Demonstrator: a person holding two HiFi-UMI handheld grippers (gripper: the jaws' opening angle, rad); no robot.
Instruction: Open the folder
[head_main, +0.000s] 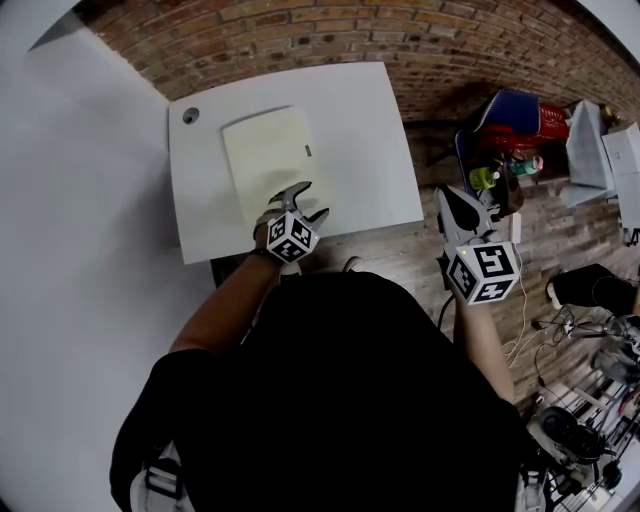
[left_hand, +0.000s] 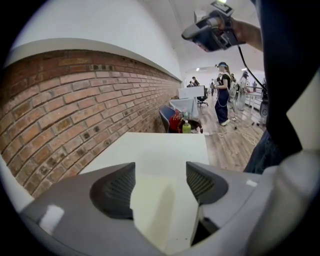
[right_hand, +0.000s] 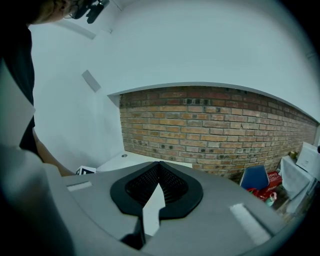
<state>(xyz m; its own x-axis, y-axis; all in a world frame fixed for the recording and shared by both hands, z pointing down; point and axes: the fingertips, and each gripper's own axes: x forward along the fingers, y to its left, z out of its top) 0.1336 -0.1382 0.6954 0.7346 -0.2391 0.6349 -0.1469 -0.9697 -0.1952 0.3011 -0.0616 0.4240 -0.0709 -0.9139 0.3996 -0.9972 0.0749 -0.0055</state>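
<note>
Folder (head_main: 265, 160) is laid flat and closed on the white table (head_main: 370, 150), left of the table's centre. Its long side runs from the table's far edge toward the near edge. A small dark tab (head_main: 308, 152) is seen on the folder's right edge. A round cable hole (head_main: 190, 116) is seen in the table's far-left corner, just beside the folder's corner.

Left gripper (head_main: 308, 200) is held over the table's near edge, above the near end of the folder and pointed down at it. In the left gripper view the jaws are spread wide. The cream cover (left_hand: 155, 200) is seen in the gap between the pads (left_hand: 115, 192), but nothing is clamped. Contact between the tips and the cover cannot be confirmed.

Right gripper (head_main: 447, 200) is held off the table, past its right edge and over the wooden floor (head_main: 560, 240), well apart from the folder. In the right gripper view the jaws are brought together at the tips with nothing between them (right_hand: 159, 167).

A brick wall (head_main: 400, 40) is seen behind the table's far edge. A blue bin (head_main: 505, 125) with red items and a green bottle (head_main: 483, 178) are seen on the floor right of the table.
</note>
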